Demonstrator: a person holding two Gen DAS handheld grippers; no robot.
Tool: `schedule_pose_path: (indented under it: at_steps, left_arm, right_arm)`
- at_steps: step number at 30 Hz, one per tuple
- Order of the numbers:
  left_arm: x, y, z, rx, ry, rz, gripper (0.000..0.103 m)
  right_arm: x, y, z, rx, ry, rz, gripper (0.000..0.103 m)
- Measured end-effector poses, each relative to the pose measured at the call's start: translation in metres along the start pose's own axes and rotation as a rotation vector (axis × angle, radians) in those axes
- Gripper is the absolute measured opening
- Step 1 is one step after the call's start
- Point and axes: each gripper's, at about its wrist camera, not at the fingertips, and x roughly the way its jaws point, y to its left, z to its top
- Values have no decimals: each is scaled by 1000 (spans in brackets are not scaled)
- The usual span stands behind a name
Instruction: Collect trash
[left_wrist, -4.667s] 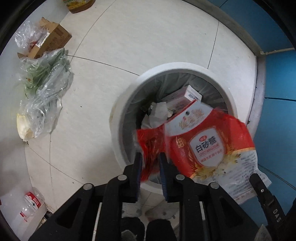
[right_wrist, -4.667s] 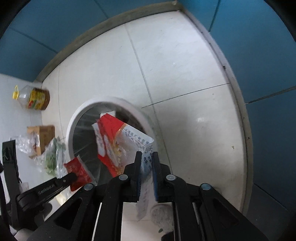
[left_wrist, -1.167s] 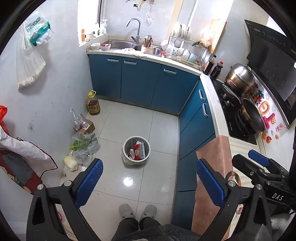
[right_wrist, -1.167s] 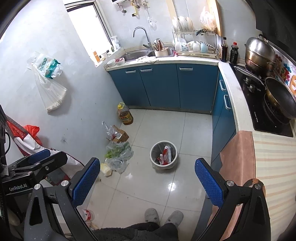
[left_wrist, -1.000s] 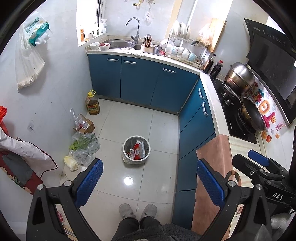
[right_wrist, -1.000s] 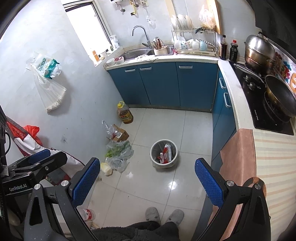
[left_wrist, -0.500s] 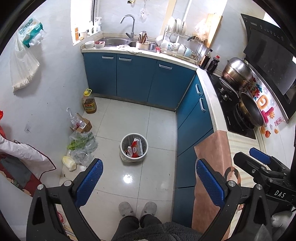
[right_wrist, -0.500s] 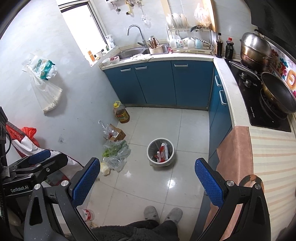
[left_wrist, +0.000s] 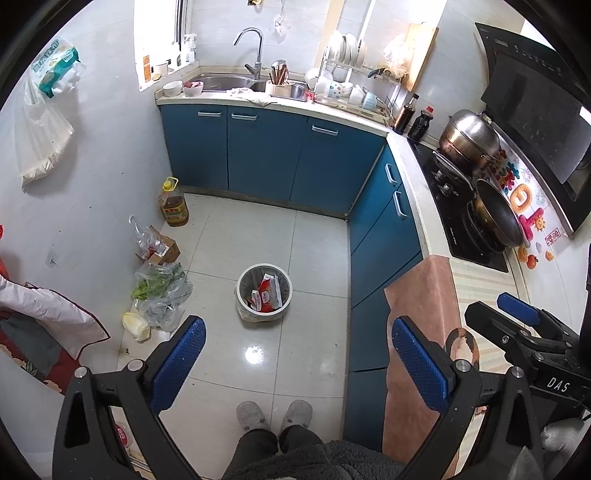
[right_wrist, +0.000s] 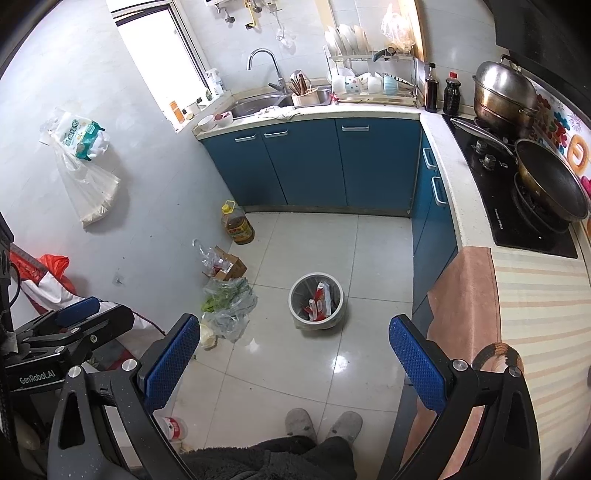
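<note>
A round white trash bin (left_wrist: 243, 306) (right_wrist: 295, 306) stands on the tiled floor far below both grippers. Red and white wrappers (left_wrist: 266, 293) (right_wrist: 319, 297) lie inside it. My left gripper (left_wrist: 293, 349) is held high over the floor, open wide, nothing between its blue pads. My right gripper (right_wrist: 293, 347) is also raised and open wide, holding nothing. In the left wrist view the right gripper shows at the right edge; in the right wrist view the left gripper shows at the left edge.
Blue cabinets (left_wrist: 266, 155) run along the back and right. A striped cloth covers the counter (right_wrist: 535, 306) beside the stove (right_wrist: 517, 206). An oil jug (left_wrist: 173, 205), a cardboard box (left_wrist: 160, 251) and a bag of greens (left_wrist: 162, 291) line the left wall. The person's slippers (left_wrist: 273, 413) are below.
4.7 s ago each gripper was shut on a wrapper just above the bin. Both wrappers now lie in the bin, and both grippers are open and raised far above the floor.
</note>
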Motion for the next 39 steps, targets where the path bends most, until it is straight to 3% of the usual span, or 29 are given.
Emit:
schedule_pose_path:
  at_steps: [39]
  left_arm:
    - [0, -4, 0, 10, -7, -2, 103]
  right_arm:
    - [-5, -4, -1, 11, -7, -2, 103]
